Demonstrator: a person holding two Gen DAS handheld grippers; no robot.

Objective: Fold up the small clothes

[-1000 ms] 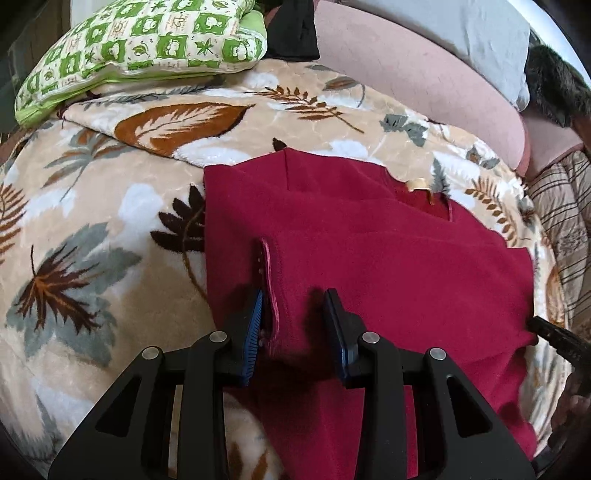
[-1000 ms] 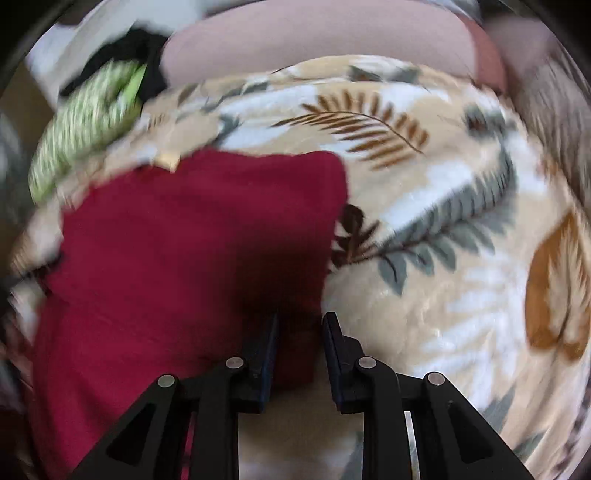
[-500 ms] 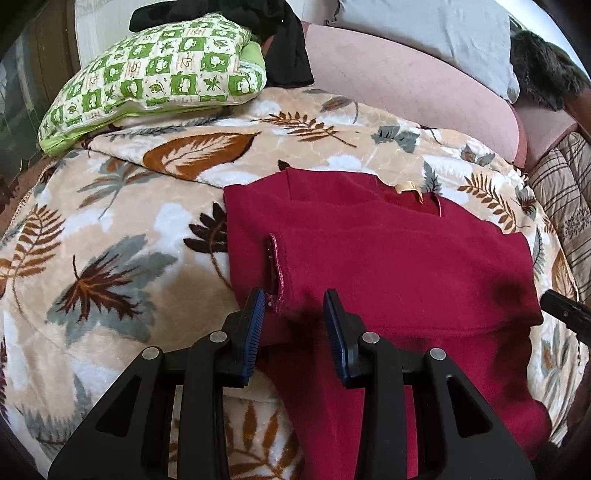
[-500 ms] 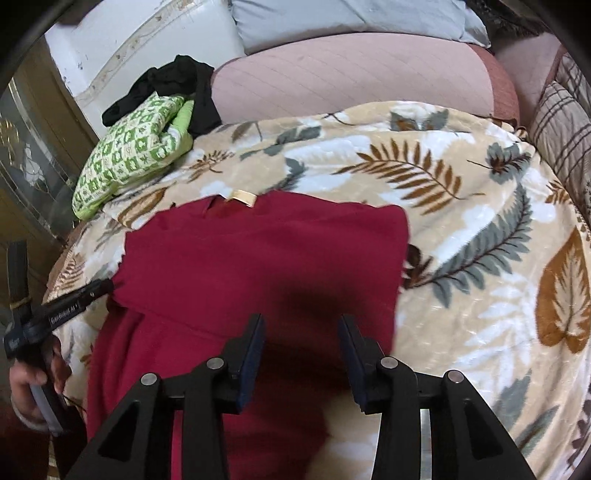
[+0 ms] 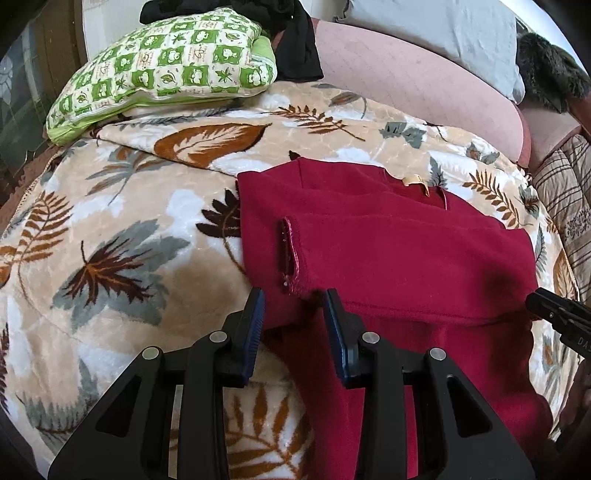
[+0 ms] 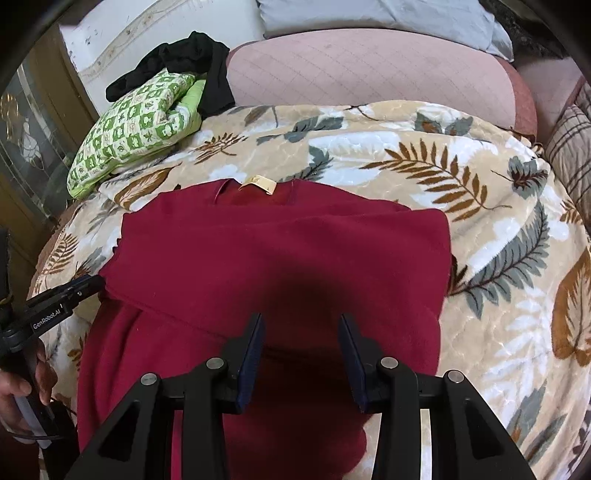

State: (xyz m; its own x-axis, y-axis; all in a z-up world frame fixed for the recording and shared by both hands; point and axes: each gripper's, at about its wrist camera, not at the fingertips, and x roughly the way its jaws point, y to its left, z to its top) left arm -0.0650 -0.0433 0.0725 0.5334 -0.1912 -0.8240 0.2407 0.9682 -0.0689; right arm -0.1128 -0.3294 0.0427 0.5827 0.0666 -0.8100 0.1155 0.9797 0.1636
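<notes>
A dark red garment point(image 5: 399, 266) lies on a leaf-patterned blanket point(image 5: 122, 236), with both sleeves folded across its body and a tan neck label point(image 5: 413, 180) at the far end. My left gripper point(image 5: 293, 314) is open and empty, just short of the folded sleeve cuff point(image 5: 290, 251). My right gripper point(image 6: 301, 339) is open and empty, above the garment point(image 6: 258, 258) near its lower middle. The label also shows in the right wrist view point(image 6: 260, 183). Each gripper's tip appears at the edge of the other's view.
A green checked pillow point(image 5: 166, 70) with black clothing point(image 5: 295, 48) on it lies at the far left of the bed. A pink padded headboard point(image 6: 369, 66) and a grey pillow point(image 5: 443, 29) are behind. A striped quilt point(image 5: 565, 206) is at the right.
Both grippers let go of the garment and pulled back toward me. The right gripper opened wider and moved left over the garment's middle. The sleeves stay folded across.
</notes>
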